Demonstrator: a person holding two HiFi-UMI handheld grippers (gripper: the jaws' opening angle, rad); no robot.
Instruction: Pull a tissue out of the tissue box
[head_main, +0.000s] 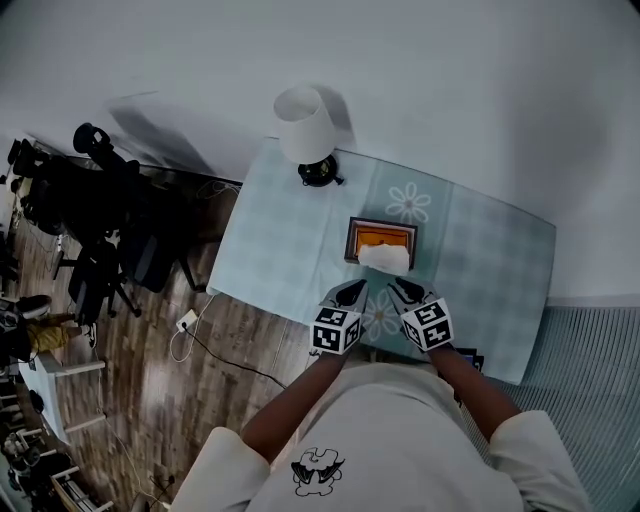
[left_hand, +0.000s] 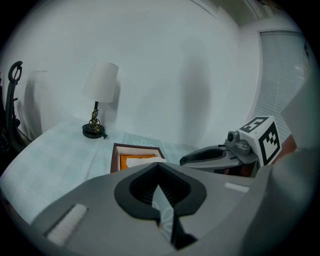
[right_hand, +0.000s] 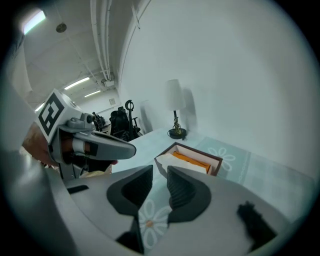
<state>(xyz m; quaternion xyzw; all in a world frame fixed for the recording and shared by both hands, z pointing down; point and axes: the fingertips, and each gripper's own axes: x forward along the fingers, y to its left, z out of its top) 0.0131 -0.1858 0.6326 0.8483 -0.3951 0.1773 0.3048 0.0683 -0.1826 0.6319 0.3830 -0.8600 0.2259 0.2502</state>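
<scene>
The tissue box (head_main: 381, 236) is a dark brown open frame with an orange inside, standing near the middle of the table (head_main: 280, 250). A white tissue (head_main: 384, 259) sticks out over its near edge. Both grippers hover just in front of the box, side by side. The left gripper (head_main: 352, 292) has its jaws closed together, with nothing in them (left_hand: 159, 167). The right gripper (head_main: 404, 291) has its jaws apart, and only tablecloth shows in the gap (right_hand: 160, 172). In the right gripper view the box (right_hand: 200, 156) and tissue (right_hand: 172, 162) lie just beyond the jaw tips.
A white-shaded lamp (head_main: 308, 128) stands at the table's far edge. The cloth is pale blue with flower prints (head_main: 408, 203). Black chairs and stands (head_main: 100, 220) crowd the wooden floor to the left, with a cable and plug (head_main: 186, 322) near the table.
</scene>
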